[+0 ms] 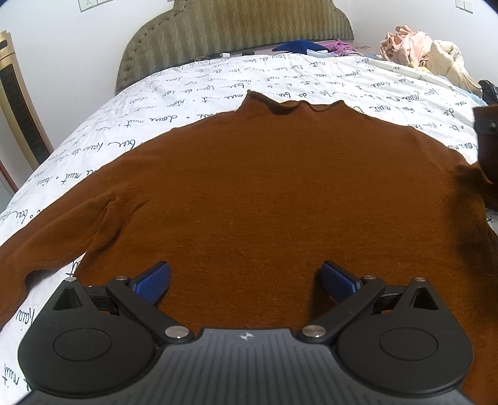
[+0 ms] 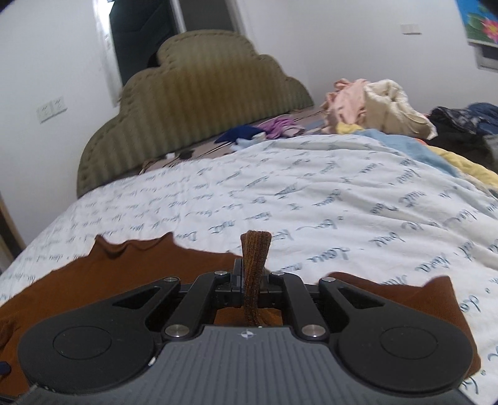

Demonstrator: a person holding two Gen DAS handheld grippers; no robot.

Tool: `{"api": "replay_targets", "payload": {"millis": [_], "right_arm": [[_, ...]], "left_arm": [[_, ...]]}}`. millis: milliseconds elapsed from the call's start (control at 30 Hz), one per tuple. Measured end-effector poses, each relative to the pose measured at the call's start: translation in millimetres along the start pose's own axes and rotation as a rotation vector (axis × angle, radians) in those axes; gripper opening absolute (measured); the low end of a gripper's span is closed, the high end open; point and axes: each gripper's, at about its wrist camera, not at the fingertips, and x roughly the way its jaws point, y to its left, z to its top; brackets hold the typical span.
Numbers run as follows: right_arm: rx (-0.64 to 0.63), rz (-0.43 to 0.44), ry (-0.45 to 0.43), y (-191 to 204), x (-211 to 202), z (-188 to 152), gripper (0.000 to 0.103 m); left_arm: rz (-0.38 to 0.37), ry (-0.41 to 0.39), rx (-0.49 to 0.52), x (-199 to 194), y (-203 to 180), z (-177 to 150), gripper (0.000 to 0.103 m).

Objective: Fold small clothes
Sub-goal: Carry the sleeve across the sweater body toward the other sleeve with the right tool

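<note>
A brown knit sweater [image 1: 264, 193] lies flat on the bed, collar toward the headboard, its left sleeve stretched out to the left. My left gripper [image 1: 246, 280] is open, its blue pads just above the sweater's lower body. My right gripper [image 2: 252, 280] is shut on the ribbed cuff of the sweater's right sleeve [image 2: 253, 264], which sticks up between the jaws. The sweater also shows in the right wrist view [image 2: 109, 271] under and left of that gripper. The right gripper appears at the right edge of the left wrist view [image 1: 488, 137].
The bed has a white sheet with script print [image 1: 218, 81] and an olive padded headboard [image 1: 230, 28]. A pile of clothes [image 2: 373, 106] lies at the far right corner. Small garments [image 2: 264, 129] lie near the headboard. The bed's left edge meets a wooden frame [image 1: 18, 102].
</note>
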Motion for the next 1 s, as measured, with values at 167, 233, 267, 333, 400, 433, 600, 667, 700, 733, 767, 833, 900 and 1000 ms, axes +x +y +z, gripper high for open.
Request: {"api": "replay_targets", "payload": {"millis": [167,233,267,333,400,433,600,667,700,733,767,833,900,1000], "right_arm": [[-0.056,0.031,0.010,27.2,9.4,4.2,0.012],[-0.073,0.042,0.015,38.0,13.6,5.6,0.012],[-0.080,0.047,0.018,43.0,15.8,6.4,0.012],[-0.091,0.060,0.023,52.9,19.5,7.2,0.012],[-0.102,0.073,0.028,63.5,23.3,7.3,0.012],[-0.108,0.081,0.031,68.4,25.4,7.2,0.012],[-0.143,0.122,0.047,94.9,33.3,5.8,0.012],[-0.159,0.137,0.051,106.7,36.1,4.9,0.012],[-0.165,0.143,0.054,112.1,38.0,4.5,0.012],[-0.170,0.151,0.058,117.3,39.9,3.8,0.012],[-0.174,0.158,0.063,122.2,41.6,2.8,0.012],[-0.183,0.170,0.073,131.6,45.6,0.9,0.012],[-0.180,0.185,0.086,139.2,49.1,-1.2,0.012],[-0.187,0.207,0.096,152.9,53.0,-5.3,0.012]], "left_arm": [[0.000,0.001,-0.004,0.0,2.1,-0.5,0.103],[0.000,0.002,-0.008,0.3,3.8,-0.7,0.103],[0.000,0.003,-0.009,0.3,4.3,-1.0,0.103],[0.001,0.003,-0.009,0.1,5.5,-1.7,0.103],[0.002,0.003,-0.010,0.1,6.0,-1.9,0.103],[0.002,0.003,-0.011,0.0,6.9,-2.2,0.103],[0.007,0.000,-0.019,-1.1,10.4,-4.0,0.103],[0.009,0.000,-0.023,-1.6,11.9,-4.5,0.103],[0.009,0.000,-0.025,-1.9,12.6,-4.8,0.103],[0.009,0.001,-0.027,-2.1,13.5,-5.2,0.103],[0.009,0.002,-0.030,-2.4,14.5,-5.9,0.103],[0.009,0.004,-0.035,-2.6,16.2,-6.7,0.103],[0.007,0.006,-0.042,-2.8,19.2,-7.5,0.103],[0.005,0.008,-0.055,-4.5,24.1,-8.5,0.103]]}}
